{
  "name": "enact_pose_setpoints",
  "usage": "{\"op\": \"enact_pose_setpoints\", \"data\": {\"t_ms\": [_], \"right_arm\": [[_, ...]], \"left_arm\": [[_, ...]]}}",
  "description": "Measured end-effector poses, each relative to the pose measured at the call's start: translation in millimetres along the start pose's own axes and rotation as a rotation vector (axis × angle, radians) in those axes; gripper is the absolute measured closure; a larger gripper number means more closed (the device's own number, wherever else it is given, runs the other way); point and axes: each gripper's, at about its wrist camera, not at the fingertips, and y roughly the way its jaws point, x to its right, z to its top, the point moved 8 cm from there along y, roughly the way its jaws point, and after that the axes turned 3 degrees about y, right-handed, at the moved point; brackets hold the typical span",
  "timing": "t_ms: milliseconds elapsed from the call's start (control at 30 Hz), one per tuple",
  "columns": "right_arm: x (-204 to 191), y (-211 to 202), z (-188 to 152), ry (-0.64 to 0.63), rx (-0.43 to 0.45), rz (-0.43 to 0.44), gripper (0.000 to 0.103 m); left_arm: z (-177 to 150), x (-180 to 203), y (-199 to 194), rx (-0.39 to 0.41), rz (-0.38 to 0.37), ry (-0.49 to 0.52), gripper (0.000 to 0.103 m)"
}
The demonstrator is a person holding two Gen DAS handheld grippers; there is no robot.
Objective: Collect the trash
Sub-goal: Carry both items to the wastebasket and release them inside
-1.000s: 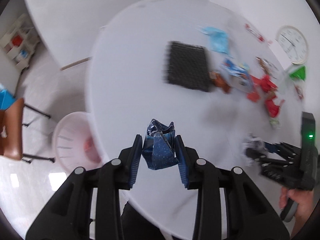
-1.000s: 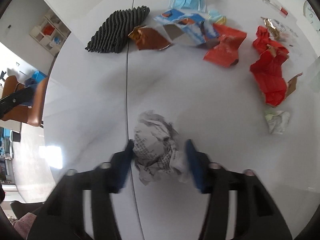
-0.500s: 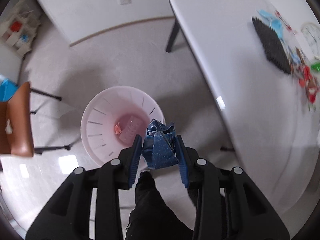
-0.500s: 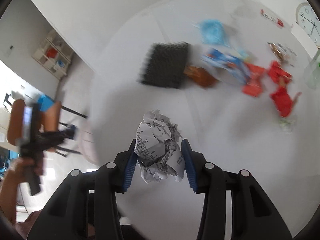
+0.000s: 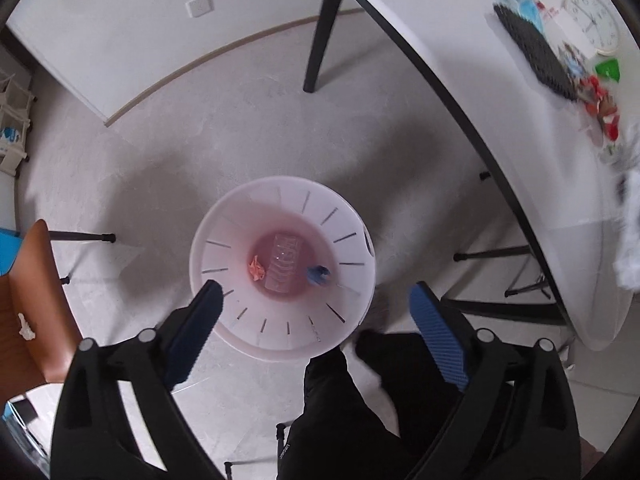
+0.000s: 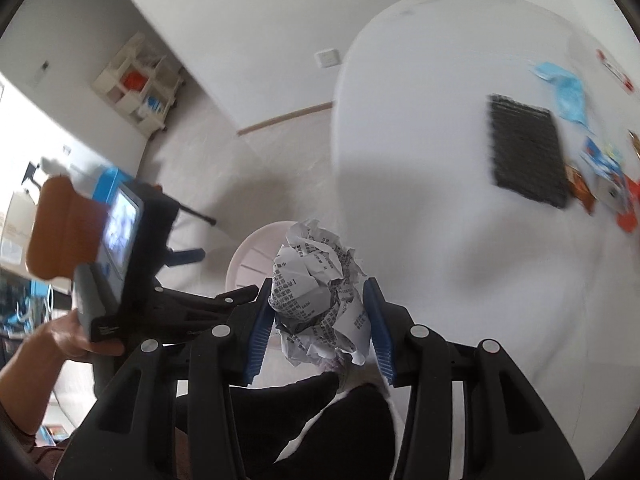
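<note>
My left gripper is open and empty above the white trash bin on the floor. A dark blue wrapper lies at the bin's bottom beside an orange scrap. My right gripper is shut on a crumpled printed paper ball, held near the table edge over the bin's rim. The left gripper also shows in the right wrist view, held by a hand. More trash lies on the white table.
A black ribbed mat and a blue face mask lie on the table. A wall clock is at the far right. A brown chair stands left of the bin. Black table legs stand nearby.
My left gripper opened and the blue wrapper dropped into the bin. My right gripper carried the paper ball off the table toward the bin.
</note>
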Motion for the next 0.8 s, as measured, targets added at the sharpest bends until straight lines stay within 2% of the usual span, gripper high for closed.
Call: {"op": "enact_pose_setpoints", "data": {"t_ms": [267, 400, 533, 667, 800], "right_arm": [[-48.5, 47.5, 6.4, -0.162, -0.09, 0.044, 0.056], [-73.1, 71.2, 5.8, -0.225, -0.142, 0.076, 0.053], [-87.3, 75.4, 4.7, -0.258, -0.142, 0.067, 0.023], [-82.6, 60.5, 8.3, -0.226, -0.108, 0.074, 0.015], [-65.9, 41.9, 17.3, -0.159, -0.053, 0.051, 0.014]], "left_arm": [[1.8, -39.7, -32.3, 0.055, 0.038, -0.099, 0.008], [-4.5, -66.9, -40.1, 0.056, 0.118, -0.133, 0.008], [-11.9, -84.2, -44.2, 0.059, 0.133, -0.162, 0.008], [-12.7, -89.5, -48.3, 0.076, 0.132, -0.175, 0.008], [-3.5, -75.2, -56.2, 0.094, 0.109, -0.149, 0.008]]}}
